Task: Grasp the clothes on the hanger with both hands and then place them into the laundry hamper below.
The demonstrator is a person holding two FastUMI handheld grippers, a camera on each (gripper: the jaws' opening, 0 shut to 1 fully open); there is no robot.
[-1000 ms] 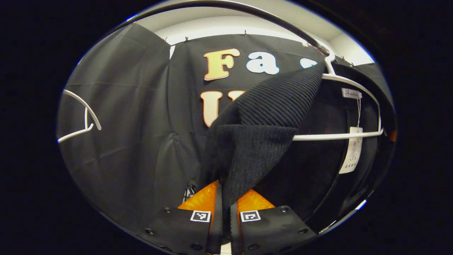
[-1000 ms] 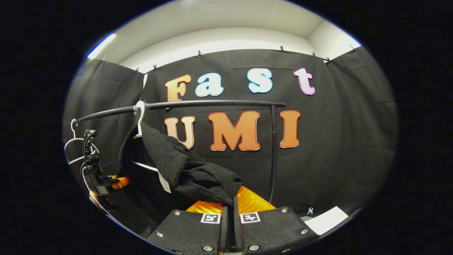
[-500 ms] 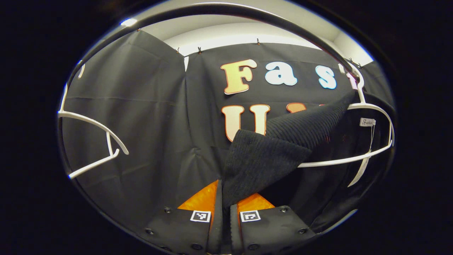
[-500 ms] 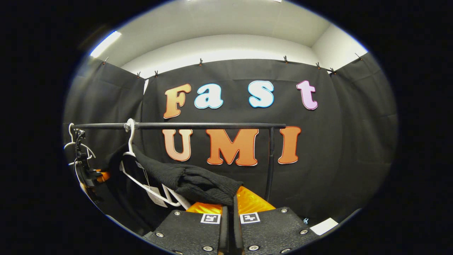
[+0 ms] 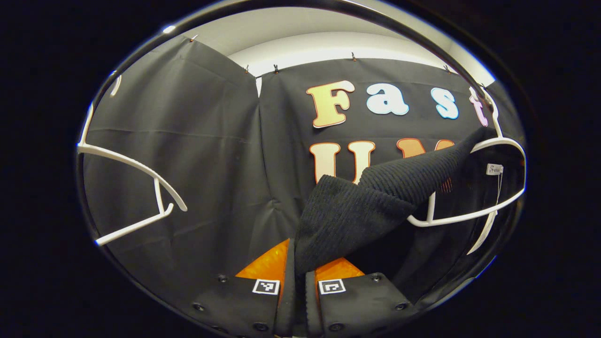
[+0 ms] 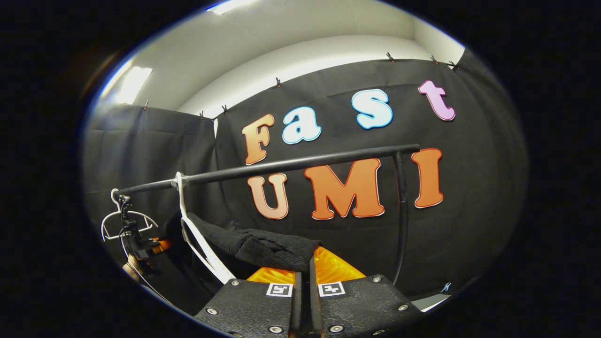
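A black ribbed knit garment (image 5: pixel 375 202) is stretched off a white hanger (image 5: pixel 474 213) that hooks on the black rail (image 5: pixel 413 40). My left gripper (image 5: pixel 299 281) is shut on the garment's lower edge. In the right gripper view the same garment (image 6: pixel 263 244) runs from the white hanger (image 6: pixel 197 239) to my right gripper (image 6: pixel 305 277), which is shut on its other end. The left gripper (image 6: pixel 136 241) shows far left there, below the rail (image 6: pixel 291 164).
An empty white hanger (image 5: pixel 136 188) hangs at the left on the same rail; it is also seen as a small empty hanger (image 6: pixel 119 220). The rail's upright post (image 6: pixel 401 211) stands at the right. A paper tag (image 5: pixel 483 227) dangles from the garment.
Both grippers have pulled the garment lower and away; the hanger now tilts steeply on the rail, and the cloth lies flatter between the two grippers. The right gripper view has rolled.
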